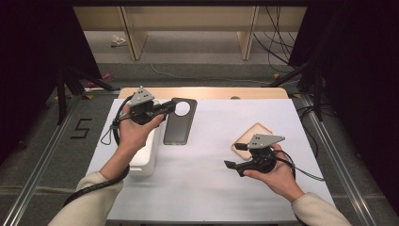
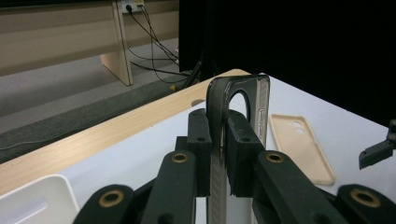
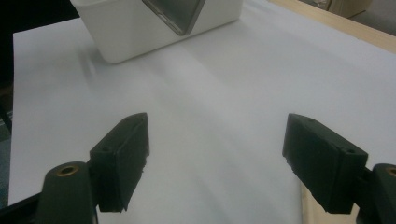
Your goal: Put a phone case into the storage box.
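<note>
high view: left gripper (image 1: pixel 170 109) clenched on the edge of a dark smoky phone case (image 1: pixel 180 123), near its round camera cutout. whether the case's near end rests on the white sheet (image 1: pixel 207 188) cannot be told. white rectangular bin (image 1: pixel 145 157) just beside the case, under the person's left hand (image 1: pixel 134 132). tan phone case (image 1: pixel 251 134) lies flat on the sheet, partly behind the right gripper (image 1: pixel 230 165), which hangs low over the sheet, well apart from the dark case.

left gripper view adds the grip itself: both black pads press on the thin wall of the dark case (image 2: pixel 233 116), seen edge-on, standing upright between them. material translucent grey, glossy, ribbed along the rim, rounded corner, small side button slot. the tan case (image 2: pixel 301 147) lies beyond, open side up, matte, shallow raised lip, two small holes near its far end. pale wood table edge (image 2: pixel 93 140) past the sheet; a corner of the white bin (image 2: pixel 37 200) at lower left.

right gripper view adds its own jaws: spread wide, nothing between them, blocky black pads with screw holes. beyond them the bin (image 3: pixel 154 32), smooth white plastic with rounded corners, and the dark case's end (image 3: pixel 175 14) over it.
</note>
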`<state>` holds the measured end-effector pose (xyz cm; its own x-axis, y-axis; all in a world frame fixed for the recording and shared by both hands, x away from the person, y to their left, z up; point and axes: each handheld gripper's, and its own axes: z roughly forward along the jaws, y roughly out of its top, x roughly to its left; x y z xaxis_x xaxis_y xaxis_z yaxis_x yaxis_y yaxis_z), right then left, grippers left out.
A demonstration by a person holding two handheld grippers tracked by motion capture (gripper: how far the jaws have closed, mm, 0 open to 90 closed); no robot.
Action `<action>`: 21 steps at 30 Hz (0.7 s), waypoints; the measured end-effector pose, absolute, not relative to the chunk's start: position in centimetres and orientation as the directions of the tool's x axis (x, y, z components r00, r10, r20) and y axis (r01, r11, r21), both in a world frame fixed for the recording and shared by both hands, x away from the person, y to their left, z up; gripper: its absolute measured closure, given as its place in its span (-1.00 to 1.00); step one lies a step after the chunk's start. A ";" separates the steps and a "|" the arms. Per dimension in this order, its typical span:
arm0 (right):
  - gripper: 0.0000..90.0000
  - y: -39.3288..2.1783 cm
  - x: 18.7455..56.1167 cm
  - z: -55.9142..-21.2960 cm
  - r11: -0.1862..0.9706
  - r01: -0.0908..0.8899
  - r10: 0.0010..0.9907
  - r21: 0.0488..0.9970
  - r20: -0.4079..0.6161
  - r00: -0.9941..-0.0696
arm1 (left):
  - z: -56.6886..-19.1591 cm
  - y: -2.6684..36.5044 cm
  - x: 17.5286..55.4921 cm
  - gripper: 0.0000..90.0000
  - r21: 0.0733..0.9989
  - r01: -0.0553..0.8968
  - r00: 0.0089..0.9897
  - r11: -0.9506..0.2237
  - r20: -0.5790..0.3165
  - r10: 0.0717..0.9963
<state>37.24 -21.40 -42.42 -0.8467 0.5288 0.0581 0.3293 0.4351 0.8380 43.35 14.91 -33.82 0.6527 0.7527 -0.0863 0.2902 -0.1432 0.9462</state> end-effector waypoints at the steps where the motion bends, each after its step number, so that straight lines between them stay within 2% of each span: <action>1: -0.49 -21.5 37.2 -42.4 0.436 0.329 0.529 0.837 0.057 -0.847 | -33.7 15.1 43.4 0.80 0.947 0.289 0.650 -0.137 -0.090 0.755; 21: -0.50 -22.1 36.9 -42.7 0.433 0.343 0.543 0.833 0.063 -0.838 | -31.9 18.2 44.8 0.80 0.961 0.240 0.636 -0.139 -0.047 0.770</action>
<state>36.90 -22.09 -42.68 -0.8375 0.5427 0.0631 0.3434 0.4329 0.8335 44.79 18.21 -31.87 0.6361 0.7701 -0.0471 0.2399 -0.1394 0.9608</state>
